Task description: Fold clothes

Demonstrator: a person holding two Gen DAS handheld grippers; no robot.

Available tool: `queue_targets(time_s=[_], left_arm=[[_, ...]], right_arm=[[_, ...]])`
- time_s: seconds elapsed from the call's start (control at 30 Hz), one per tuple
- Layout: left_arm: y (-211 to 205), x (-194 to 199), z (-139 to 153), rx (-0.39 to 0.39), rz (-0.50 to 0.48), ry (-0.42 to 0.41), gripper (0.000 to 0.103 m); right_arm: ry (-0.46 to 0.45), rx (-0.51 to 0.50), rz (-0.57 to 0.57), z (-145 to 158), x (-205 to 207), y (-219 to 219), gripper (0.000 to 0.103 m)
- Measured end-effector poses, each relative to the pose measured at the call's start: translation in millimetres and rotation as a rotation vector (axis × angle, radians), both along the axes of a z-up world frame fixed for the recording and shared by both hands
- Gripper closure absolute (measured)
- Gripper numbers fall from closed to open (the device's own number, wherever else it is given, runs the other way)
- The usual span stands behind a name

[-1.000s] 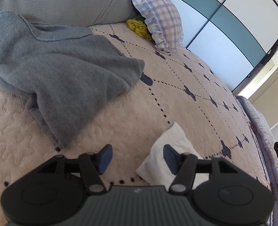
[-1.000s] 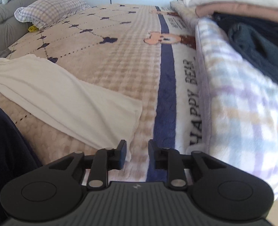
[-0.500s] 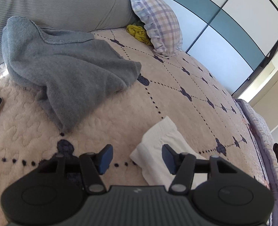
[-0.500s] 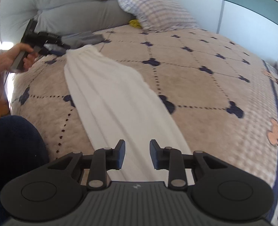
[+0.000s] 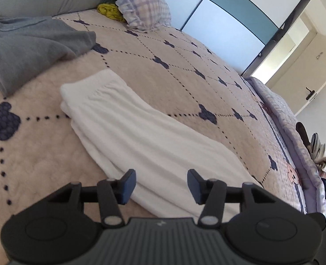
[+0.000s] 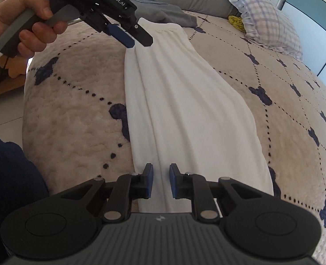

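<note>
White trousers (image 6: 185, 101) lie lengthwise on the bedspread (image 6: 74, 101), folded into 1 long strip, waistband toward 12 o'clock near the grey sweater (image 5: 30, 48). I see my left gripper (image 5: 160, 183) spread wide above them, holding nothing. My right gripper (image 6: 160, 181) stands narrowly parted over the near end.

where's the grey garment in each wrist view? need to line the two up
Left wrist: grey garment fills the upper left, beyond the waistband end of the white trousers.
Right wrist: grey garment is a small patch at top centre, past the same waistband, behind the left gripper.
Shared landmark: plaid pillow, with the yellow item beside it.
</note>
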State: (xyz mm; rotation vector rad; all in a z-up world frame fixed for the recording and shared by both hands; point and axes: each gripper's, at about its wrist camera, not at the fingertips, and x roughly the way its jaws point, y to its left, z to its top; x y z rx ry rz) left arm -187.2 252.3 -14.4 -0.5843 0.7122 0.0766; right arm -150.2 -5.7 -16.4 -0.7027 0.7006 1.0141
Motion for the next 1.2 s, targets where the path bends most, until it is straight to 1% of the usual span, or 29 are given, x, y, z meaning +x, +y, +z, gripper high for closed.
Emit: queue_targets(time_s=[0.07, 0.17, 0.33, 0.47, 0.57, 0.7, 0.83, 0.97, 1.03, 1.07, 1.13, 1.2], left_arm=[[-13.0, 0.0, -3.8, -0.013, -0.018, 0.008, 0.050], [-29.7, -3.6, -5.9, -0.066, -0.045, 0.001, 0.050], [-51.4, -1.2, -8.4, -0.098, -0.076, 0.001, 0.050], [-59.3, -4.5, -13.9, -0.189, -0.085, 0.002, 0.050], [-64.1, -6.8, -16.8, -0.215, -0.088, 0.014, 0.050], [-71.5, -7.7, -16.4, -0.295, -0.103, 0.003, 0.050], [-80.2, -3.8, -18.4, -0.327, -0.108, 0.006, 0.050], [-84.4, -0.8, -27.4, -0.395, -0.113, 0.019, 0.050], [-87.7, 1.8, -30.5, -0.397, -0.112, 0.020, 0.051], [-88.1, 3.5, -32.0, -0.408, -0.115, 0.021, 0.054], [-88.9, 7.0, -35.1, -0.430, -0.120, 0.024, 0.084], [-89.9, 9.8, -36.8, -0.437, -0.121, 0.026, 0.086]], right_arm=[[0.012, 0.010, -0.020, 0.9, 2.6, -1.1, 0.090], [0.032, 0.026, -0.044, 1.9, 5.1, -5.0, 0.093], [0.039, 0.029, -0.062, -0.1, 7.5, -4.3, 0.100], [0.048, 0.071, -0.087, 5.6, 8.7, -8.7, 0.100], [0.062, 0.098, -0.111, 8.8, 10.6, -14.5, 0.100], [0.084, 0.136, -0.130, 11.7, 13.8, -18.0, 0.100], [0.107, 0.162, -0.147, 13.0, 18.0, -21.0, 0.100], [0.127, 0.164, -0.143, 12.2, 18.9, -22.6, 0.100], [0.129, 0.160, -0.135, 11.0, 18.2, -21.8, 0.100], [0.126, 0.158, -0.135, 10.5, 17.8, -21.3, 0.100], [0.123, 0.157, -0.134, 10.2, 17.6, -20.6, 0.100], [0.123, 0.160, -0.131, 10.6, 17.6, -21.1, 0.100]])
